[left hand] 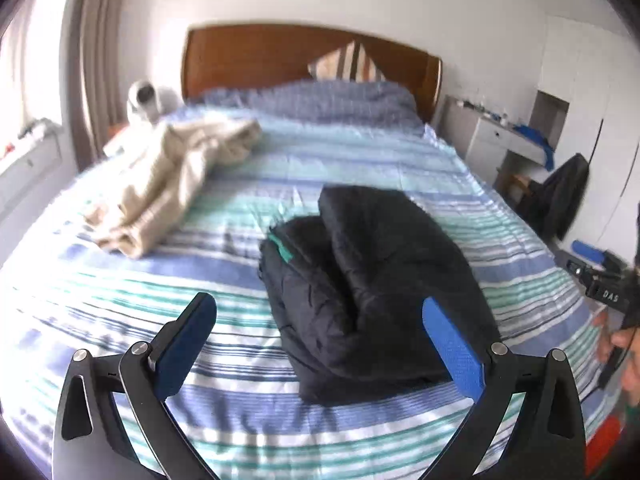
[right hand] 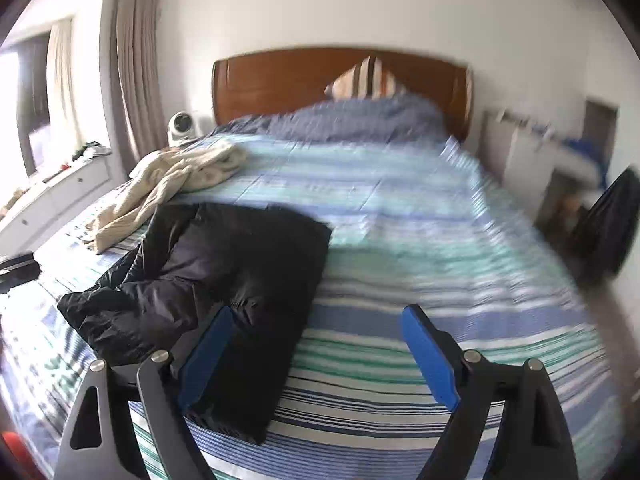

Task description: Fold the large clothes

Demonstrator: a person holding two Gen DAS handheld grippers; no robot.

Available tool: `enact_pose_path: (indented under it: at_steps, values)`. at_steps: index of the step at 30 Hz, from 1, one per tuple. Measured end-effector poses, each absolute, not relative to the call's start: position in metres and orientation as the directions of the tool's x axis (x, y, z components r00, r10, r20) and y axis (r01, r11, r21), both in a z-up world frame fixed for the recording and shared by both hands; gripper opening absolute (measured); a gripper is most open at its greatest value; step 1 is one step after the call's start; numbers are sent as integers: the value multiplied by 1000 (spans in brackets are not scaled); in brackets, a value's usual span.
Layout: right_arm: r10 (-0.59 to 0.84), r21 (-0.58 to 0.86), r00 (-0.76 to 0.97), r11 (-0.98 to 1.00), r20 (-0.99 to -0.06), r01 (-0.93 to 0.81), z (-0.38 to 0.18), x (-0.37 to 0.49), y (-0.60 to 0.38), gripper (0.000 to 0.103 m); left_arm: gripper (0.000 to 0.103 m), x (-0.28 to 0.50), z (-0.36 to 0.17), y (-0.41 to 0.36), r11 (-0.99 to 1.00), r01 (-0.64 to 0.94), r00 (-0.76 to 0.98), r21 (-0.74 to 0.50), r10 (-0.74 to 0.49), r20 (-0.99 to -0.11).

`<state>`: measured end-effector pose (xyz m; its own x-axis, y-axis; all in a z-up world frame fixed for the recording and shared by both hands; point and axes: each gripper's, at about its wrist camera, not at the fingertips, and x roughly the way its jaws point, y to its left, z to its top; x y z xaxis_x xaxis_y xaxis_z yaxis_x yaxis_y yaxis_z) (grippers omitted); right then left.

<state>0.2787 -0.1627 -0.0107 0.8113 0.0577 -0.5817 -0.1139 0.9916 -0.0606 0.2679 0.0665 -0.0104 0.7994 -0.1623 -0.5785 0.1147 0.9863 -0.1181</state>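
i am holding my left tool [left hand: 320,344] wide open over the bed [left hand: 360,148], gripping nothing, and my right tool [right hand: 318,354] is gaping empty too. the folded black jacket [left hand: 372,280] is lying on the bed's striped cover, nearer its foot, with the rumpled cream garment [left hand: 172,180] lying further toward the headboard [left hand: 248,56].

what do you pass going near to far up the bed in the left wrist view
left gripper → black jacket → beige garment → blue duvet → striped pillow → headboard
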Motion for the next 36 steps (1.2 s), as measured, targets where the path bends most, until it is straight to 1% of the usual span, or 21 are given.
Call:
enact_pose_path:
  at_steps: [4, 8, 11, 12, 14, 15, 17, 20, 23, 24, 27, 31, 36]
  values:
    - [-13, -142, 834, 987, -551, -79, 5, 261, -158, 88, 103, 247, -3, 70, 996, 90, 822, -25, -88, -563]
    - [-47, -186, 863, 981, -503, -55, 19, 235, -156, 88, 103, 232, -5, 52, 998, 44, 839, 42, -14, -544]
    - [-53, -174, 885, 984, -462, -32, 32, 212, -158, 88, 103, 215, 2, 44, 1000, 27, 855, 15, -15, -518]
    - [-68, -174, 882, 985, -467, -16, 31, 208, -157, 88, 103, 209, 5, 41, 1000, 13, 863, -1, -12, -504]
    - [-76, -171, 833, 985, -549, -23, 28, 206, -154, 88, 103, 199, 9, 37, 999, -41, 869, -23, 24, -494]
    - [-50, -159, 812, 986, -582, -53, 26, 205, -151, 88, 103, 195, 10, 35, 997, -70, 867, -32, 45, -497]
    - [-41, -148, 793, 987, -608, -62, 24, 199, -148, 88, 103, 188, 13, 28, 995, -94, 853, -12, 74, -516]
    - [-33, -126, 793, 990, -609, -56, 26, 184, -141, 88, 103, 180, 13, 16, 994, -98, 826, 48, 108, -553]
    - [-25, -100, 794, 994, -607, -45, 30, 165, -137, 88, 103, 176, 12, 15, 998, -68, 774, 19, 65, -630]
    - [-16, -86, 795, 995, -607, -45, 32, 159, -138, 88, 103, 172, 12, 17, 998, -69, 767, 7, 57, -639]
    - [2, -59, 787, 997, -617, -49, 33, 142, -139, 88, 103, 159, 14, 22, 996, -84, 774, -5, 62, -630]
    - [3, -60, 780, 997, -626, -53, 34, 130, -137, 88, 103, 148, 14, 18, 994, -108, 780, 16, 94, -619]
    - [-19, -106, 803, 993, -596, -55, 42, 120, -132, 88, 103, 144, 15, 9, 997, -81, 790, 16, 74, -609]
